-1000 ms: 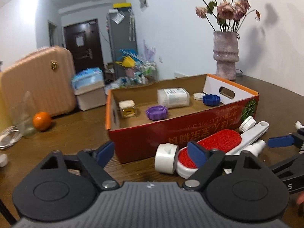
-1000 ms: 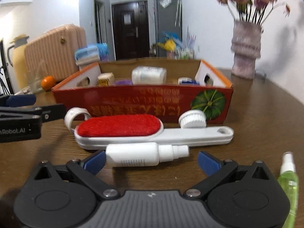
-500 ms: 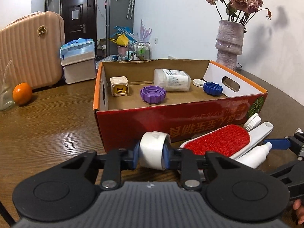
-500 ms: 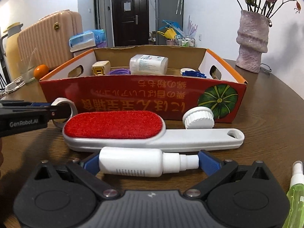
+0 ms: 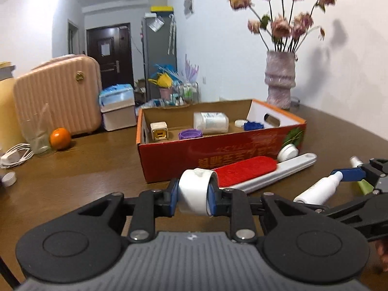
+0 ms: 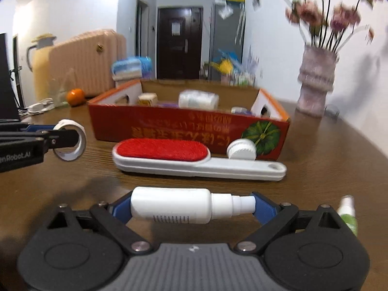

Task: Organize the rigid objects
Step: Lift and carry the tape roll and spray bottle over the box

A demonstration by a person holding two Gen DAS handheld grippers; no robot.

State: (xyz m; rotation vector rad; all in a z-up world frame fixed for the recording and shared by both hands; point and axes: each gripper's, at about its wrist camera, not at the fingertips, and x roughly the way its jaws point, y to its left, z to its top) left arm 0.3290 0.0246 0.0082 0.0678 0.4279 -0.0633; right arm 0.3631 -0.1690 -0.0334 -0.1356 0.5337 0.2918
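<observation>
Two things are now off the desk (image 6: 327, 150). The left gripper (image 5: 192, 196) is clenched on the white ring (image 5: 195, 195), which it grabbed half a second ago and has since lifted. The right gripper (image 6: 192, 206) was open around the white spray bottle (image 6: 184, 205) half a second ago; now its fingers (image 6: 263, 208) press both ends and hold it up. Both can probably go into the red box (image 6: 186, 128) next. The red brush (image 6: 194, 157) and white cap (image 6: 241, 149) wait beside the box.

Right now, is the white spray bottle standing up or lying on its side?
On its side. The white spray bottle lies crosswise in the right gripper, one finger on its base, the other on its nozzle. Whether it is lifted, cannot tell.
</observation>
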